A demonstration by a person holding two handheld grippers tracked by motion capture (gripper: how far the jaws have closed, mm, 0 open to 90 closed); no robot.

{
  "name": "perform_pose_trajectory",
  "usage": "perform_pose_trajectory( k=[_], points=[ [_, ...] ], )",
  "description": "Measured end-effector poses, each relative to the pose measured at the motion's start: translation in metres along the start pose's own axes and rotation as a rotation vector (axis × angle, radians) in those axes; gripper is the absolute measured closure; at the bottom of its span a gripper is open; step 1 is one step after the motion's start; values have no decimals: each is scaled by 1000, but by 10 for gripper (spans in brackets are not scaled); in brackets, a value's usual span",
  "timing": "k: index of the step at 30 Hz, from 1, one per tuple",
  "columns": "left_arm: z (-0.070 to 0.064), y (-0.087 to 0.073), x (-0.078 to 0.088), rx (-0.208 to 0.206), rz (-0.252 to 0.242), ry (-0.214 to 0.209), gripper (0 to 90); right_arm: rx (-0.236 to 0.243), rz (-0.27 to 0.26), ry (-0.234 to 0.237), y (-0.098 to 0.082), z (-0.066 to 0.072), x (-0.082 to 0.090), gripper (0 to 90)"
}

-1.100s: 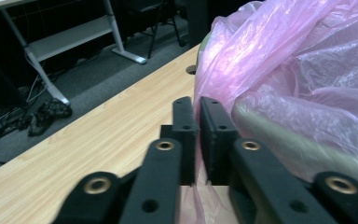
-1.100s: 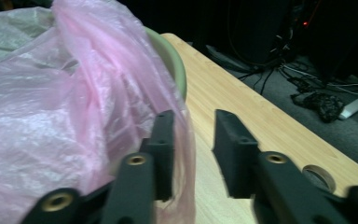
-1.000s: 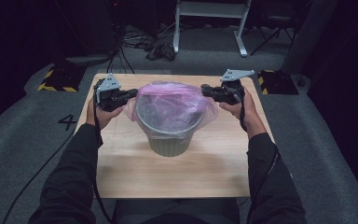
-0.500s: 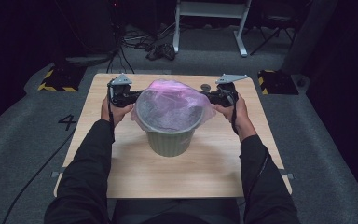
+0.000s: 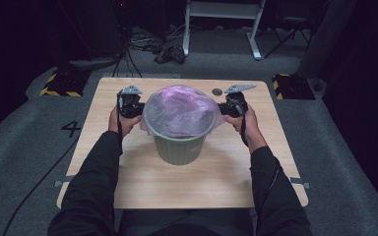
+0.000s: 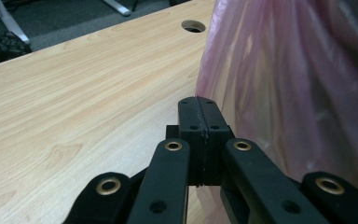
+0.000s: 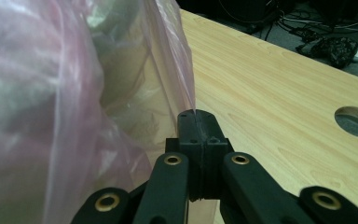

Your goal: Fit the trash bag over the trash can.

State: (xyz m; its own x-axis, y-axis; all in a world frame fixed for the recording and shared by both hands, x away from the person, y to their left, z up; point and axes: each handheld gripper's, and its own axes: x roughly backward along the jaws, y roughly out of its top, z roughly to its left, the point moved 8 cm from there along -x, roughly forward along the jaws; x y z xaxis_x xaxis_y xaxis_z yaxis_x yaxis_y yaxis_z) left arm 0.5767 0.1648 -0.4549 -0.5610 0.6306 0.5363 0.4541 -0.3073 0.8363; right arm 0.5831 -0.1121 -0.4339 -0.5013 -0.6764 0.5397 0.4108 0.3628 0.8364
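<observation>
A grey-green bin [image 5: 179, 145] stands in the middle of the wooden table [image 5: 142, 182]. A thin pink plastic bag [image 5: 177, 110] is stretched over the bin's mouth and hangs over its rim. My left gripper [image 5: 137, 109] is at the bin's left side, shut on the bag's edge. In the left gripper view the jaws [image 6: 198, 105] meet, with the pink film [image 6: 298, 84] running into them. At the bin's right side my right gripper [image 5: 222, 109] is shut on the opposite edge. The bag [image 7: 51, 93] tapers into its tips [image 7: 196, 119].
A round cable hole [image 5: 217, 91] lies in the tabletop behind the bin. Beyond the table's far edge are a white desk frame [image 5: 221, 19], loose cables [image 5: 170, 51] on the floor and yellow-black blocks [image 5: 59, 83] at both far corners.
Both hands have come down and in along the bin's sides, and the bag now sits lower and tighter over the rim.
</observation>
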Motion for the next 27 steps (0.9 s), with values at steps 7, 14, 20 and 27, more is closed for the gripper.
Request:
perform_pose_trajectory(
  k=[7,14,20,27],
  points=[
    [10,-9,32,6,-39,55,732,9,-13,-11,-10,-2,13,899],
    [13,-7,87,-21,-149,132,321,101,-71,-61,-7,-3,46,674],
    [-20,-11,107,-134,-151,26,206,193,-101,-44,-6,5,70,414],
    [-57,-22,108,-231,-106,-65,157,300,-97,-10,-12,23,91,277]
  ],
)
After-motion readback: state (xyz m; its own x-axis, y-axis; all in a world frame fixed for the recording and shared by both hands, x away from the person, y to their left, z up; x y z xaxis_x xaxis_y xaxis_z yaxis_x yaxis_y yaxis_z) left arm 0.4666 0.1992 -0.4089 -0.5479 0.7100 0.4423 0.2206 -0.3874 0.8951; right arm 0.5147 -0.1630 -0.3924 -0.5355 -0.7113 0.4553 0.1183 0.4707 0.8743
